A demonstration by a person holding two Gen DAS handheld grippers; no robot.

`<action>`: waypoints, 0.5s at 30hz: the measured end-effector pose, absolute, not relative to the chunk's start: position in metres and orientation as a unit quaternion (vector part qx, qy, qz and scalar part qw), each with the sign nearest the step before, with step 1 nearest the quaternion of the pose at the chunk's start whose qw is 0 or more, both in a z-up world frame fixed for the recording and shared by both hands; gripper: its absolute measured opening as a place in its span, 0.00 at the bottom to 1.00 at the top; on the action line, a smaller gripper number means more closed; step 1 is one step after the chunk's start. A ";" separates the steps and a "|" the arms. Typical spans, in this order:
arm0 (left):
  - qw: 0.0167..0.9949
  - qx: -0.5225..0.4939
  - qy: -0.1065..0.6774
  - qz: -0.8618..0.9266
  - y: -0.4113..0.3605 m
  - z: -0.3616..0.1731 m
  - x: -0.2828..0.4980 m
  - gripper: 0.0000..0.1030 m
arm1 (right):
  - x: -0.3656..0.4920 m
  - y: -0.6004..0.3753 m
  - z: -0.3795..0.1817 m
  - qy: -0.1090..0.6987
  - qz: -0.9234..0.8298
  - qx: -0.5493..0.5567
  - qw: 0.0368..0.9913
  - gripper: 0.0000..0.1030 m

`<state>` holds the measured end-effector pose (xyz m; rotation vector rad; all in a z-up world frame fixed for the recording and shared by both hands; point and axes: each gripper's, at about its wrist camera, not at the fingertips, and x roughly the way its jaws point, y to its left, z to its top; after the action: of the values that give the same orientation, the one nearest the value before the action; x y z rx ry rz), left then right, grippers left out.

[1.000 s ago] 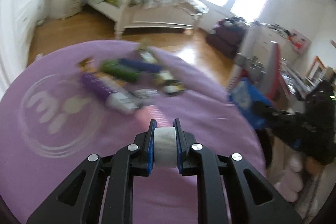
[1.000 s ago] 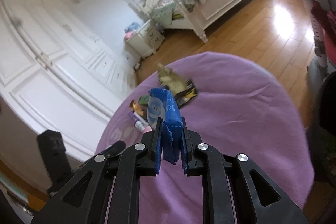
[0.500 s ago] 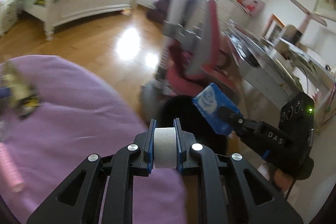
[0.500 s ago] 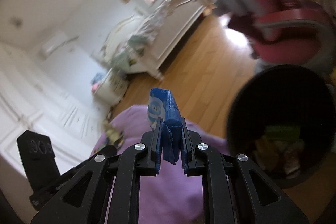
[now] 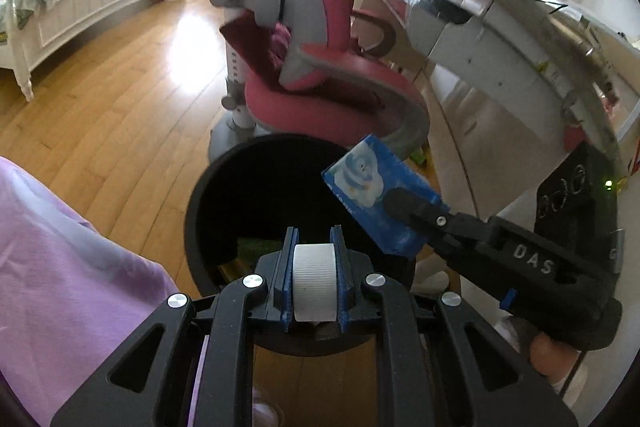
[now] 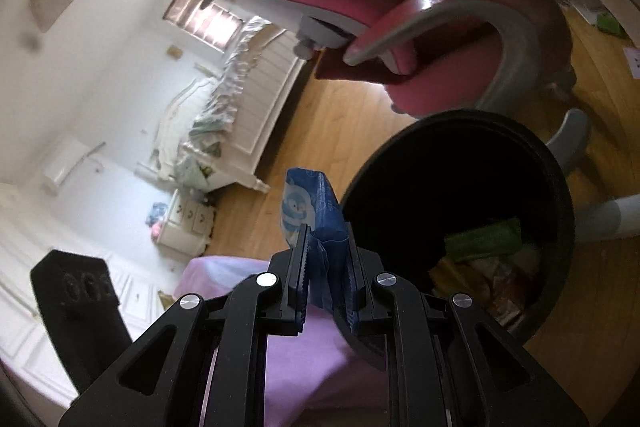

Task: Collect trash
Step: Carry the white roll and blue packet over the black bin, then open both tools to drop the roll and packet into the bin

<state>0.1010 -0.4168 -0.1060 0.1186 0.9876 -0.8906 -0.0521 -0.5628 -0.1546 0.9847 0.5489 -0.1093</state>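
Left gripper (image 5: 314, 269) pinches a white cap (image 5: 314, 281) over a black bin (image 5: 200, 219); right gripper (image 6: 327, 259) clamps a blue packet (image 6: 310, 205) (penguin print).

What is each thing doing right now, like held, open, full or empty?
Left tool: shut on a white ribbed cap.
White ribbed cap: held above the bin.
Right tool: shut on a blue packet.
Blue packet: held, not yet dropped.
Black bin: open, no lid, some trash already at the bottom.
Pink chair: empty, nobody sitting.
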 end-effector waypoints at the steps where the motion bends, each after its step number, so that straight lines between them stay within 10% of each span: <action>1: 0.783 0.056 0.462 -0.412 -0.419 -0.109 0.102 0.17 | -0.052 -0.564 -0.157 0.261 -0.052 0.468 0.843 0.15; 15: 0.774 0.074 0.488 -0.397 -0.447 -0.130 0.103 0.26 | -0.052 -0.575 -0.185 0.292 -0.083 0.472 0.828 0.18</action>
<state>0.1028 -0.4475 -0.1305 0.1608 1.0568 -0.8595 -0.0521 -0.5754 -0.1852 1.0012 0.6202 -0.1770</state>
